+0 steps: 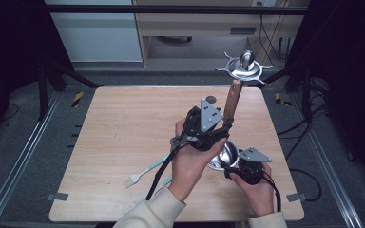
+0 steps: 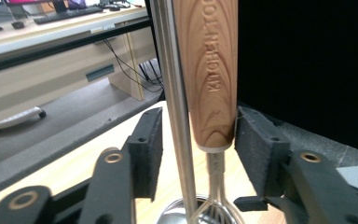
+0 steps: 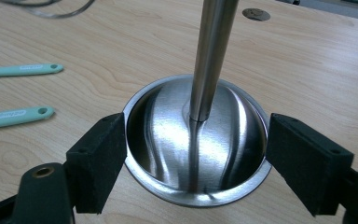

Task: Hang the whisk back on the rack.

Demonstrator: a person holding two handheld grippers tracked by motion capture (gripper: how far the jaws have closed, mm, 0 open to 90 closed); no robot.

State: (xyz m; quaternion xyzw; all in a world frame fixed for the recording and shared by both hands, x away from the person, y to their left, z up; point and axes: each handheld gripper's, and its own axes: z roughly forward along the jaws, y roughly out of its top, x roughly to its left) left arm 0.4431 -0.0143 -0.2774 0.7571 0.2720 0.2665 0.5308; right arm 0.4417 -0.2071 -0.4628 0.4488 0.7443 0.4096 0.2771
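Two claws are working over the counter (image 1: 123,123): the left claw (image 2: 193,140) is spread around a wooden handle (image 2: 207,70), the right claw (image 3: 191,154) spread flanking a steel bowl (image 3: 168,140).

Two hand-held black grippers, cream sleeves

Left gripper (image 1: 218,130) and right gripper (image 1: 244,164): black bodies, each topped by a grey three-cornered plate with small dark screw holes. Black cables trail back from both — one runs along each forearm. Jaws are black arms with brass-ringed pivot holes, ending in blocky dark foam-like pads (image 2: 149,140) with small bolt recesses. Both cuffs cream-coloured, soft knit look, at the lower edge of the high view.
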